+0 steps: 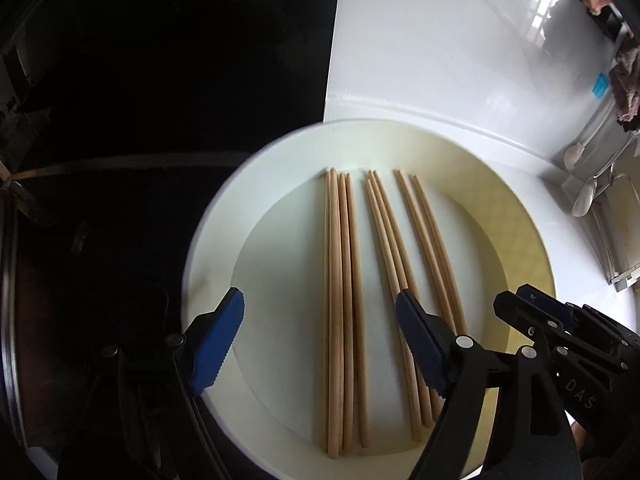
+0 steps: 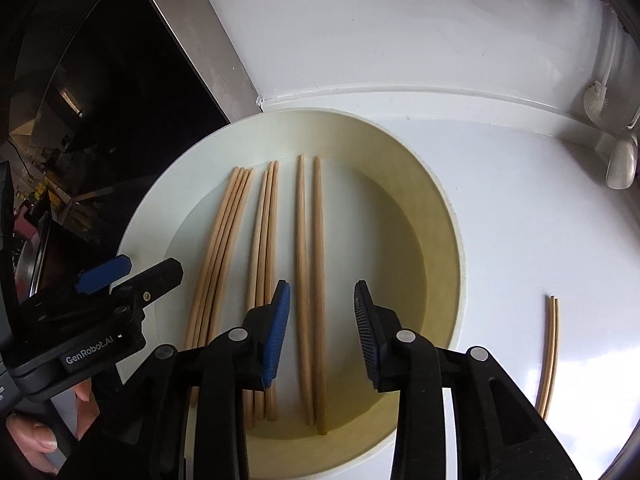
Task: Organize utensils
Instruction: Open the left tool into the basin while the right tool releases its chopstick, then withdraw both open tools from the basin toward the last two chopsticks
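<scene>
My left gripper (image 1: pixel 320 344) hangs over the cream tray (image 1: pixel 208 216) with its jaws spread wide. Its blue pads (image 1: pixel 218 338) press on nothing. Between them, lower in the tray, lies the group of four chopsticks (image 1: pixel 340 312), untouched as far as I can see. The three-stick bundle (image 1: pixel 390 264) runs under the pad on the 3 o'clock side; whether pad and sticks touch I cannot tell.

My right gripper (image 2: pixel 322 332) has its jaws partly apart and grips nothing either. A pair of chopsticks (image 2: pixel 310 280) lies in the gap between its pads (image 2: pixel 278 330), on the tray floor, clear of both.

In the right wrist view all the sticks in the tray point toward 12 o'clock: the four at about 9 o'clock of the tray, the three just beside them, the pair nearest the middle. Two more chopsticks (image 2: pixel 550 352) lie side by side on the white surface (image 2: pixel 520 220) outside the tray, at about 4 o'clock of it, well apart from my grippers. White spoons (image 2: pixel 622 160) rest at the far 2 o'clock edge.
</scene>
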